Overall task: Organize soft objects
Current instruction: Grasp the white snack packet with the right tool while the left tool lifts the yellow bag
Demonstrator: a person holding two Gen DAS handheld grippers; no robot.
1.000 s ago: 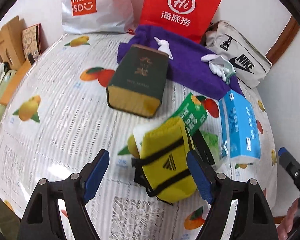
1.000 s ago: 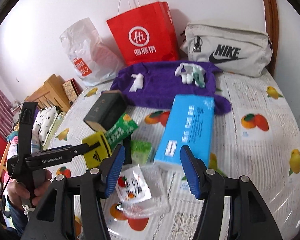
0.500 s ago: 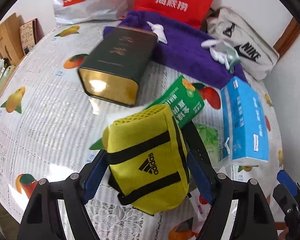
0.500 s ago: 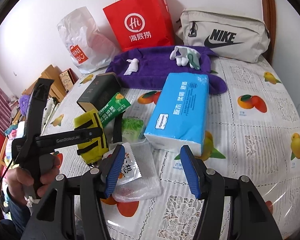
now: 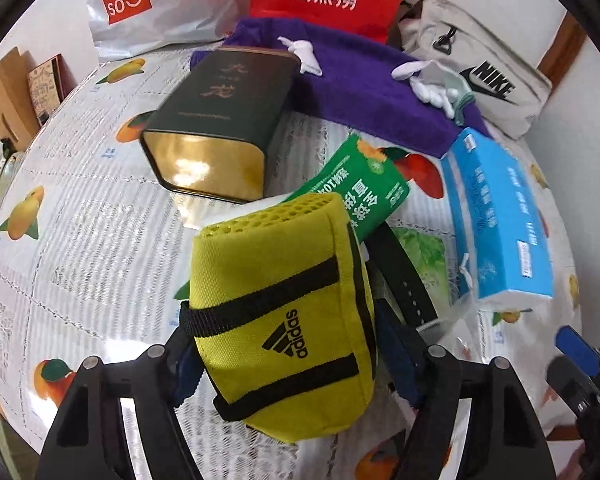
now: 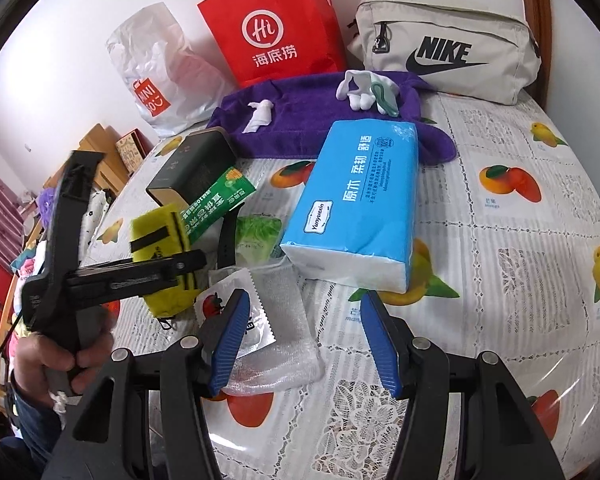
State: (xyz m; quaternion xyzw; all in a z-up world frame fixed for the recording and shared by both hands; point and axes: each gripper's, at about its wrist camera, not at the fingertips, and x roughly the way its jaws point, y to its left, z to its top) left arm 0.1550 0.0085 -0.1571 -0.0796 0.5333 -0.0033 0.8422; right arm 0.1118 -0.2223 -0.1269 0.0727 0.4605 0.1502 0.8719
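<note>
My left gripper (image 5: 288, 364) is shut on a yellow Adidas pouch (image 5: 280, 300) with black straps, its blue pads pressed into both sides. The pouch also shows in the right wrist view (image 6: 160, 256), with the left gripper (image 6: 132, 276) across it. My right gripper (image 6: 304, 344) is open and empty, over a clear plastic packet (image 6: 268, 332) and just short of a blue tissue pack (image 6: 360, 204). A purple towel (image 6: 312, 120) lies at the back with a white glove (image 6: 360, 88) and a small white cloth (image 6: 260, 116) on it.
A dark green tin (image 5: 224, 120), a green sachet (image 5: 364, 188) and a black strap (image 5: 404, 276) lie beside the pouch. A red paper bag (image 6: 276, 28), a Miniso plastic bag (image 6: 156, 76) and a grey Nike bag (image 6: 448, 52) stand against the wall. The fruit-print tablecloth (image 6: 520, 260) covers the table.
My left gripper moved forward around the yellow pouch and shut on it. My right gripper came nearer to the tissue pack and stayed open.
</note>
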